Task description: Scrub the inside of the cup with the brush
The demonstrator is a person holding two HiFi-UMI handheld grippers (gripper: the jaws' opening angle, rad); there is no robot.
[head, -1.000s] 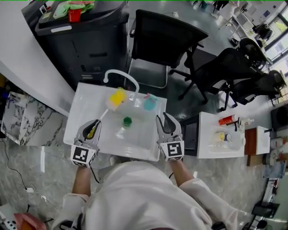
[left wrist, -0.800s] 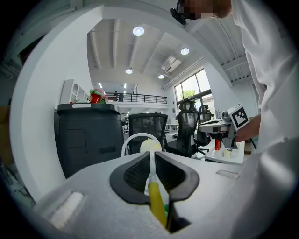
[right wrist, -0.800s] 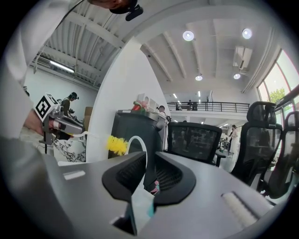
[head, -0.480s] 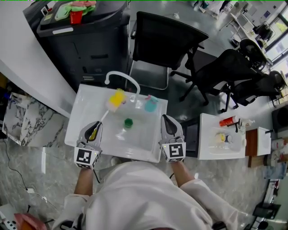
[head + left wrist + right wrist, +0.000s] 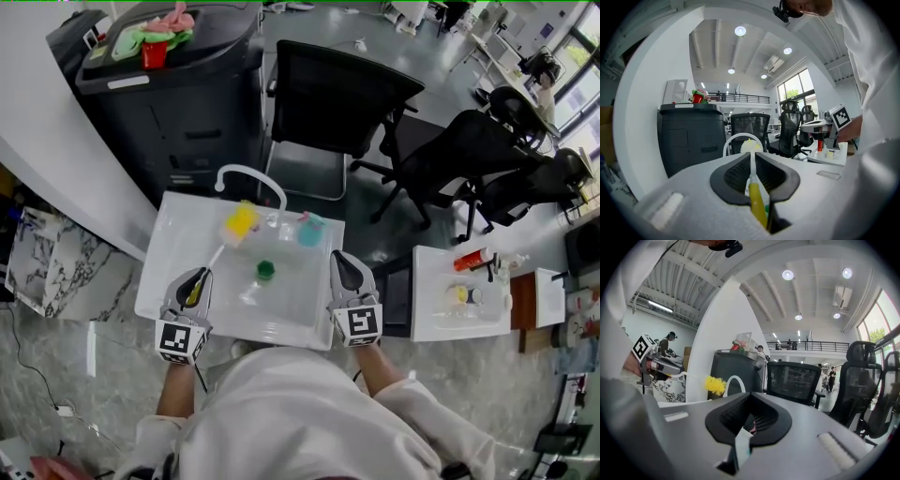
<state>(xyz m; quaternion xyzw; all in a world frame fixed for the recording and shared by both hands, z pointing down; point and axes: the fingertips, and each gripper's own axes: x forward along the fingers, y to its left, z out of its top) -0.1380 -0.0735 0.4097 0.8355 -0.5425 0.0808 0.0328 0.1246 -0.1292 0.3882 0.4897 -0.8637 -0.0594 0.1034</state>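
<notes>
Below you, at the near edge of the white basin (image 5: 169,246), your two hands sit side by side, left and right of its middle. Your left hand-held gripper (image 5: 195,277) is clamped on the yellow handle of the brush (image 5: 240,223). In the left gripper view the handle is pinched between the dark pads, and the thin white stem runs straight out ahead to the bristles. From the head view, the stem slants up and to the right across the basin. Its yellow bristle head sits at the far side, under the arc of the white faucet (image 5: 251,175).

Your right hand-held gripper (image 5: 339,259) has its jaws fully together and holds nothing; its tips point toward the far right part of the basin. The teal cup (image 5: 310,230) stands at the far side of the basin, just right of the faucet's base. It is near the bristle head but apart from it, and it lies ahead of your right gripper's tips without touching them. A small green object (image 5: 265,271) lies near the middle of the basin, between your two grippers.

Off to your right, a small white worktop (image 5: 436,314) carries a red bottle (image 5: 472,255) lying on its side.
</notes>
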